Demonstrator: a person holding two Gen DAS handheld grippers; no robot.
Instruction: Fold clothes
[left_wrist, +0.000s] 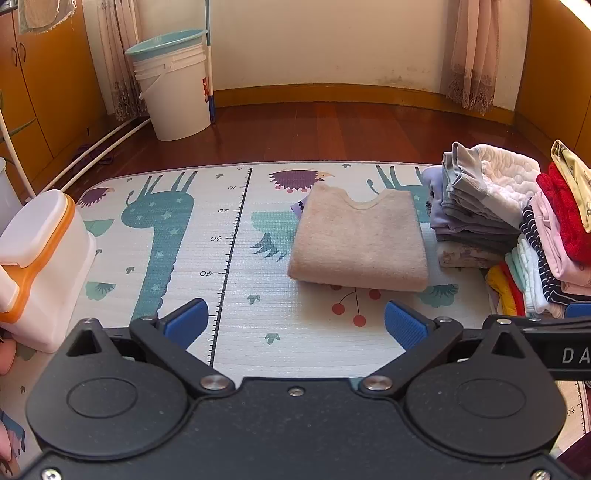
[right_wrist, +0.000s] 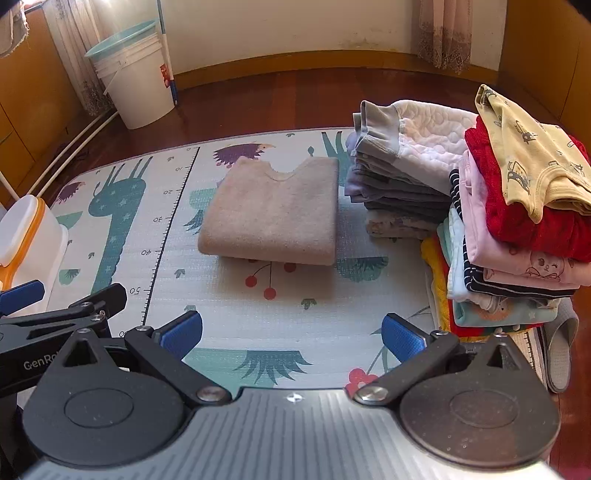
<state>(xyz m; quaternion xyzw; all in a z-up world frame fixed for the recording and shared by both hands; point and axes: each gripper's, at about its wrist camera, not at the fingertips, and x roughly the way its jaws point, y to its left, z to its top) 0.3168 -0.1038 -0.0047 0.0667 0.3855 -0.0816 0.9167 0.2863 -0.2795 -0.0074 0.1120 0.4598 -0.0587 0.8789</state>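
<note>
R gripper sits low over the animal-print play mat, jaws wide apart w/ nothing between the blue pads. Straight ahead of it lies a folded beige sweater, neckline on the far side, flat on the mat. Just R of the sweater: a stack of folded grey/white clothes. Nearer the claw on the R, a taller, leaning pile w/ a yellow printed garment on top, then red, then pink. L of the claw, the other gripper pokes in. Far L ahead: white bucket w/ a teal basin on it.
</note>
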